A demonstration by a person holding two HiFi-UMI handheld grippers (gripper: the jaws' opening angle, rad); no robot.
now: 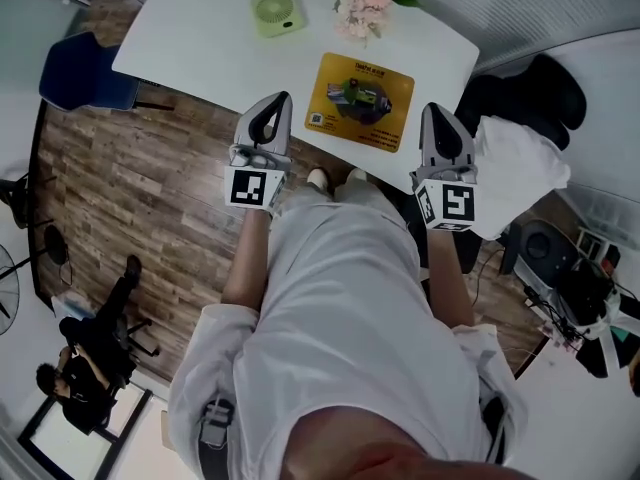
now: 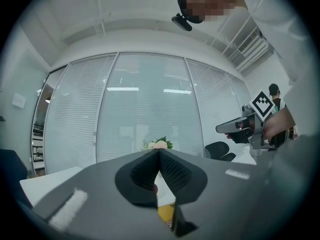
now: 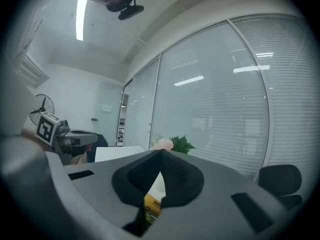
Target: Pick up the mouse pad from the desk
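Yellow mouse pad [image 1: 360, 101]: whole only overhead; left tool [image 1: 282, 103] and right tool [image 1: 432, 113] closed, empty.

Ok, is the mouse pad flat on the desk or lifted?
Flat: the mouse pad lies fully spread on the desk, no corner raised.

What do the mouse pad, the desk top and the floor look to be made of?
Mouse pad: likely fabric-topped foam or rubber. It is thin, flat and matte yellow, with a printed picture and rounded corners.
Desk: probably laminate or painted board. The top is smooth and plain white with a faint sheen.
Floor: wood or wood-look planks, with brown-grey grain and plank seams showing.
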